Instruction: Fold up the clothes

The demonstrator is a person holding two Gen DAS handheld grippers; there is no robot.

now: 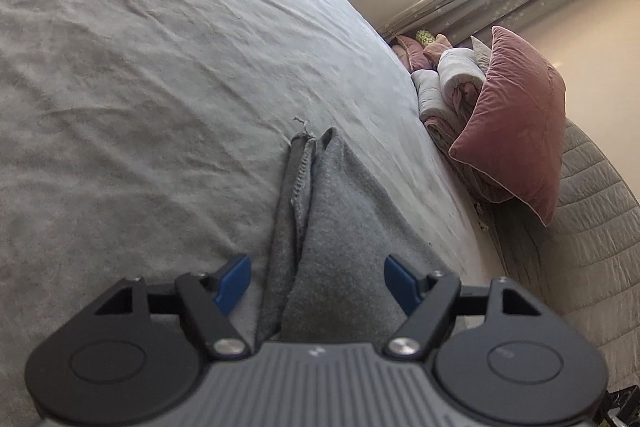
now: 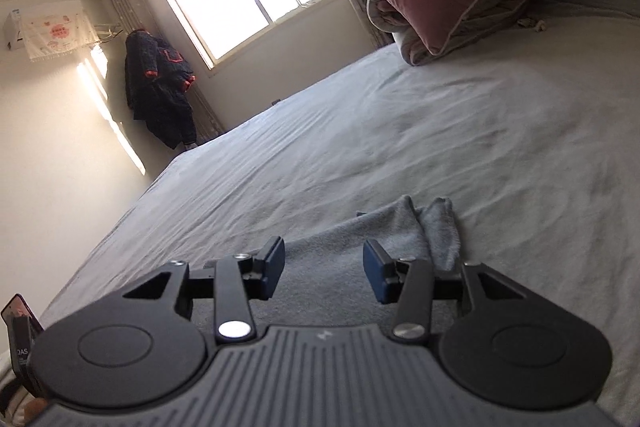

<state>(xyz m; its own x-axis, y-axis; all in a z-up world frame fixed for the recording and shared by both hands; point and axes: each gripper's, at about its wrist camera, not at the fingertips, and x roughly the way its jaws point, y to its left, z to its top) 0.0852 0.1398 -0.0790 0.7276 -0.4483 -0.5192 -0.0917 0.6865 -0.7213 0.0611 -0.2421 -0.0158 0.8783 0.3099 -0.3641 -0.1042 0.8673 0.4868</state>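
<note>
The grey garment [image 1: 336, 227] lies flat on the bed sheet [image 1: 140, 67], near the side w/ the pink pillow [image 1: 516, 123], partly folded, one hemmed edge doubled over along a seam. Left gripper [image 1: 316, 283] stands wide, blue pads either side of the cloth, pressing nothing; it holds nothing. Right gripper [image 2: 324, 271] is narrower but also apart, over the garment's body, nothing between the pads that they squeeze. In the right view the far end of the cloth bunches into two small lumps. Risks, as I judge them: both tools are empty, so the fold can slacken by itself; the doubled hem may spring back open. If a pad closes low it could pinch the sheet along w/ the garment, same grey tone, hard to tell layers apart, and a lift would drag the bedding. Grabbing only the top layer would peel the fold apart. The bunched end, if left, gives a lumpy, crooked next fold. Garment is close to the bed edge on the pillow side, so a sideways tug might slide it off.
</note>
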